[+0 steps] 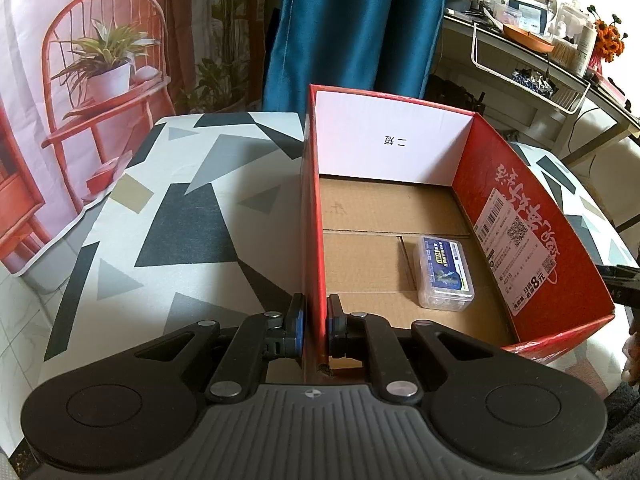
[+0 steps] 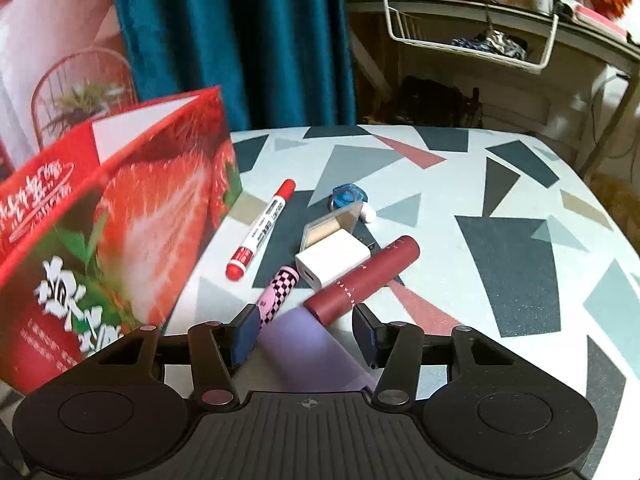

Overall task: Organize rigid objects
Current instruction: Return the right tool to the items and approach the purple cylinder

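Observation:
My left gripper (image 1: 315,322) is shut on the left wall of a red cardboard box (image 1: 314,208). A clear case with a blue label (image 1: 446,273) lies on the box floor. In the right wrist view the box (image 2: 132,216) stands at the left. My right gripper (image 2: 306,332) is open, with a lilac tube (image 2: 316,356) lying between its fingers. Just ahead lie a pink checkered tube (image 2: 278,294), a dark red tube (image 2: 362,280), a white charger block (image 2: 332,260), a red marker (image 2: 262,230), a beige compact (image 2: 330,226) and a blue round item (image 2: 348,196).
The table (image 2: 500,216) has a cloth with grey, black and pink shapes. A teal curtain (image 2: 232,40) hangs behind it. A cluttered shelf with a white wire basket (image 2: 472,36) stands at the back right. A printed backdrop of a red chair (image 1: 100,72) is at the left.

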{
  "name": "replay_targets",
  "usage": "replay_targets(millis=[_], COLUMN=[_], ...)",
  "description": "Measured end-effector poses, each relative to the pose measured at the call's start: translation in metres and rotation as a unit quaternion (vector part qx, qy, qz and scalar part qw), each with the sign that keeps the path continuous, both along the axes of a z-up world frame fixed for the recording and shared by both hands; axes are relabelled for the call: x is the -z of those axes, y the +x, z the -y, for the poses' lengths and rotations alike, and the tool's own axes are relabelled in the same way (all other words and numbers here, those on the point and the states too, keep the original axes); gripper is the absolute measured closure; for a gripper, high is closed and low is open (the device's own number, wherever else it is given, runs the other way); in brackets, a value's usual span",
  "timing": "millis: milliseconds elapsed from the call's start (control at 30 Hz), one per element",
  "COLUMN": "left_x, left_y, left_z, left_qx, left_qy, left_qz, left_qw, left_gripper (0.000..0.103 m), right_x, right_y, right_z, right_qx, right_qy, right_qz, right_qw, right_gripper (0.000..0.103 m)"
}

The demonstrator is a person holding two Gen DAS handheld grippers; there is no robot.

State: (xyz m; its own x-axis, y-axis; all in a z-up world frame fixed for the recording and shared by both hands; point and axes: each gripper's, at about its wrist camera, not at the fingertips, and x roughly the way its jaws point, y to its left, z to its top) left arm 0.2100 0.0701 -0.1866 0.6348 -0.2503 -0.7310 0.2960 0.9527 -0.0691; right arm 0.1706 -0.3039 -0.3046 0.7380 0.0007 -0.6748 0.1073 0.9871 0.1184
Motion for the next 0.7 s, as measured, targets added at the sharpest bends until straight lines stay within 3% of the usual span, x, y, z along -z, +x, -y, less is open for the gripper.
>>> replay_targets(millis=[300, 367, 433, 600, 700], left_x=[0.0, 0.001, 0.001, 0.001, 0.001], left_y=[0.0, 0.0, 0.0, 0.0, 0.001], left_z=[-0.001, -0.001, -0.003, -0.003, -0.004], left_qx=[0.0, -0.002, -0.004, -0.006, -0.007], left_qy=[0.001, -0.002, -0.009, -0.014, -0.014], left_qz=[0.0, 0.0, -0.005, -0.007, -0.008], left_qw=[1.0, 1.0, 0.9999, 0.9999, 0.9998], left_gripper=[0.091, 0.091, 0.091, 0.091, 0.091], right_x=[0.005, 0.004, 0.007, 0.012, 0.01], right_y=[-0.014, -0.015, -0.013, -0.005, 0.003], right_z=[0.001, 0.001, -0.003, -0.011, -0.012], right_qx=[0.042, 0.039, 0.038, 0.041, 0.037], right_qy=[0.021, 0.023, 0.006, -0.014, 0.016], right_qz=[-0.045, -0.05, -0.067, -0.092, -0.093], right_qw=[0.998, 0.998, 0.997, 0.995, 0.995], right_gripper=[0.048, 0.04, 0.038, 0.05, 0.055])
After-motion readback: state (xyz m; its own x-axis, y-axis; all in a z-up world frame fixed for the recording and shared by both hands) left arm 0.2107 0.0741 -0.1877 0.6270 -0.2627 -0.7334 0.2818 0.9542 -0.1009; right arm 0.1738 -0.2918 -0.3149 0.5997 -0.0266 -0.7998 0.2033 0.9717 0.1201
